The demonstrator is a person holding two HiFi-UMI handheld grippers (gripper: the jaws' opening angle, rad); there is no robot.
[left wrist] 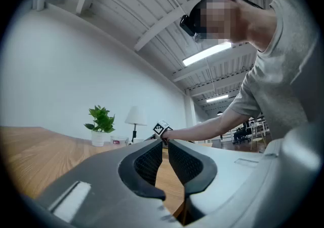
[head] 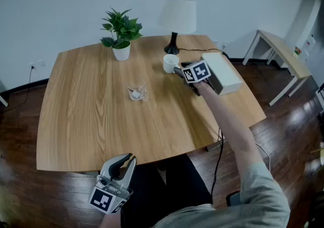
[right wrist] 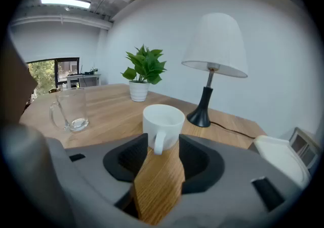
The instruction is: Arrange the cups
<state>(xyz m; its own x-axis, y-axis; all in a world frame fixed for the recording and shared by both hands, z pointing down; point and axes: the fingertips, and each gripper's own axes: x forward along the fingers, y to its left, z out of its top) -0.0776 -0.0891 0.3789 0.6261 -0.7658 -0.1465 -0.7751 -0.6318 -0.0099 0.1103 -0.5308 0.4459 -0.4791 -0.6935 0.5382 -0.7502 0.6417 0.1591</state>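
Wooden table (head: 86, 120) edge comes first, where the left gripper (head: 127, 160) waits shut tight with nothing in it, out of the way. Further off the glass cup (head: 137, 92) stands in the middle, and past it the right gripper (right wrist: 163, 143) is wide open around the handle of the white cup (right wrist: 163, 118), not squeezing, I think so it can grab it. That cup stands straight up near the lamp (head: 177, 19), mouth up, handle pointing back at the open jaws.

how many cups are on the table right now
2. A white mug stands beside the lamp toward the far side of the table; a clear glass mug stands nearer its middle. No others show.
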